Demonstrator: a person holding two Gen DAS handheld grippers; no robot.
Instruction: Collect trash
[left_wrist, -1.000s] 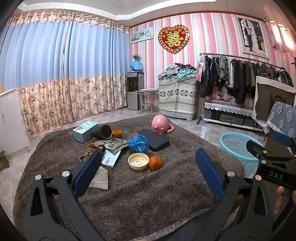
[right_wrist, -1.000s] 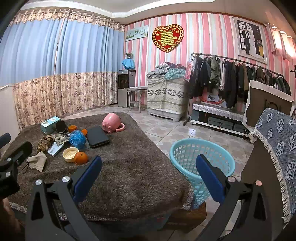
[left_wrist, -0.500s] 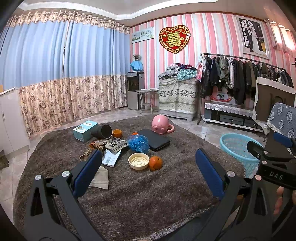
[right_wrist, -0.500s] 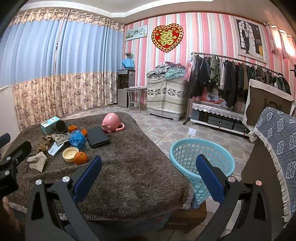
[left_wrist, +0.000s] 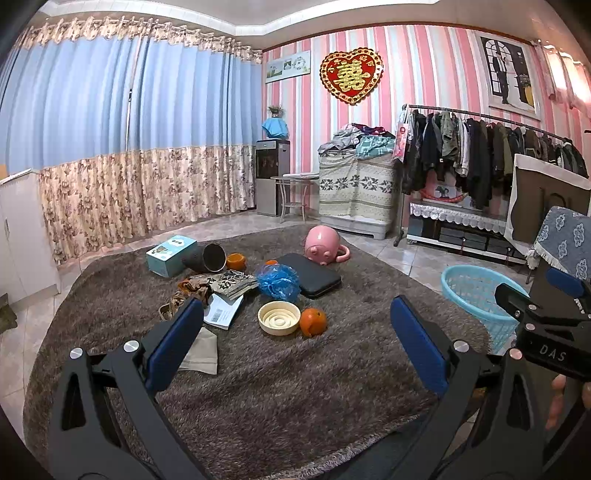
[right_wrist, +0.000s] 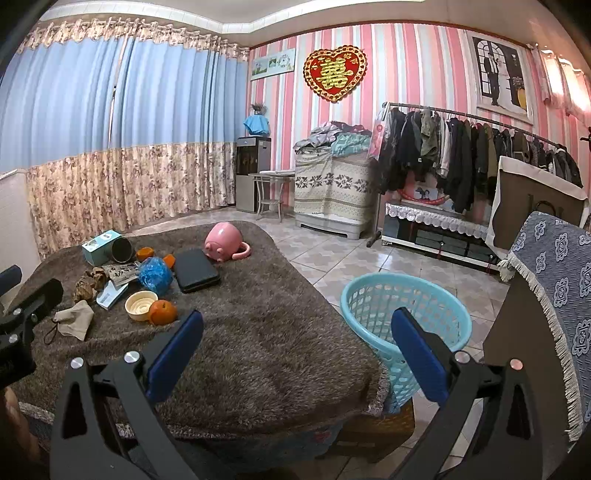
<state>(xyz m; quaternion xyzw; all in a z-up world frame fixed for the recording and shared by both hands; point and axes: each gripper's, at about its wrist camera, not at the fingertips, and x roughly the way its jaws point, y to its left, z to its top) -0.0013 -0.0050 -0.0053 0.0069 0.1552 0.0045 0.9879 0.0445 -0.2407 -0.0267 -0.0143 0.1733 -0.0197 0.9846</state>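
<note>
Brown shaggy cover on the tabletop (left_wrist: 280, 398), with the trash clustered at the far left part: crumpled brown wrapper (left_wrist: 192, 286) beside a printed paper bag (left_wrist: 229, 282), white paper slip (left_wrist: 223, 314) lying with long axis toward the near-left edge, blue crinkled plastic bag (left_wrist: 279, 281) touching a black flat case (left_wrist: 314, 275). Just in front, a cream round lid (left_wrist: 279, 317) touching an orange (left_wrist: 313, 322). Farther back a teal box (left_wrist: 170, 250), a dark cup (left_wrist: 208, 257) on its side with mouth pointing right and toward the camera, and a pink piggy mug (left_wrist: 322, 244) on its side, handle to the right. Beige pouch (right_wrist: 75, 319) near the left edge. Wide bare cover between the cluster and the near and right edges. Light blue basket (right_wrist: 406, 317) on the floor, just beside the right edge, mouth up. Left gripper (left_wrist: 295, 343) wide open, holding nothing, above the near edge. Right gripper (right_wrist: 295, 350) equally wide open and empty, between tabletop corner and basket.
</note>
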